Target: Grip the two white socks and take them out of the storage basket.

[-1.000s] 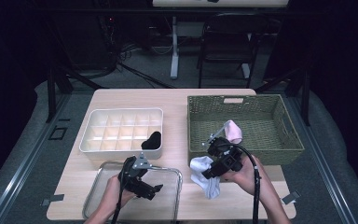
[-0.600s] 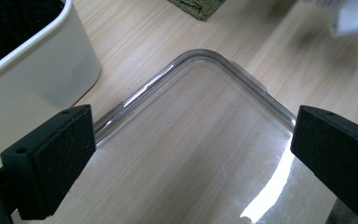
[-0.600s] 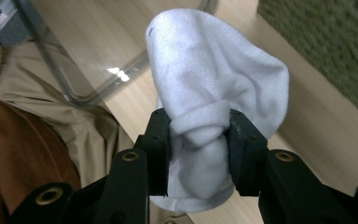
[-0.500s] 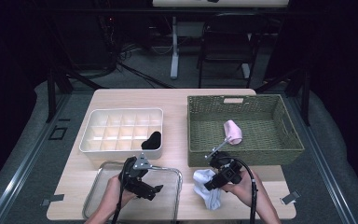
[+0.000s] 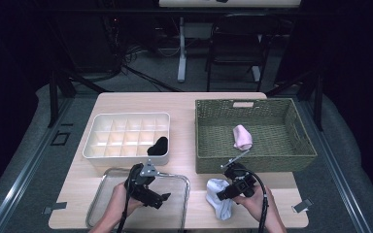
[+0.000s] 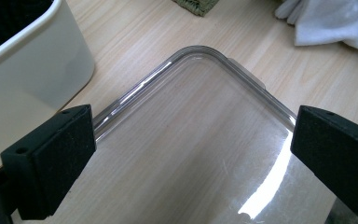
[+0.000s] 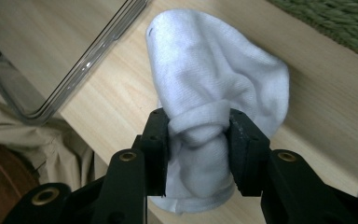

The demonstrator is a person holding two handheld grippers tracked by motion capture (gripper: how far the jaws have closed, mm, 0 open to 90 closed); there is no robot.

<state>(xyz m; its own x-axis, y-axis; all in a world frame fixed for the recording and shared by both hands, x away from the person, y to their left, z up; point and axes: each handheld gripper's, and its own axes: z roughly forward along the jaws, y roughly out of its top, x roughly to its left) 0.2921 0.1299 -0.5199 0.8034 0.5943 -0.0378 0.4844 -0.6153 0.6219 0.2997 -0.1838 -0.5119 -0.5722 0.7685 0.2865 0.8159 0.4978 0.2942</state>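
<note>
on the light wooden table [image 5: 184, 109], the cream plastic divided organiser box [image 5: 126, 138] is sitting at the left and the green woven rectangular basket [image 5: 301, 141] at the right, well apart. a black rolled sock [image 5: 158, 145] is lying in the organiser's near right compartment, and a pink rolled sock [image 5: 243, 137] is lying in the basket. the clear plastic rectangular tray [image 5: 182, 182] is resting in front of the organiser, and the white cotton sock [image 5: 218, 196] is lying just right of it, in front of the basket.
</note>
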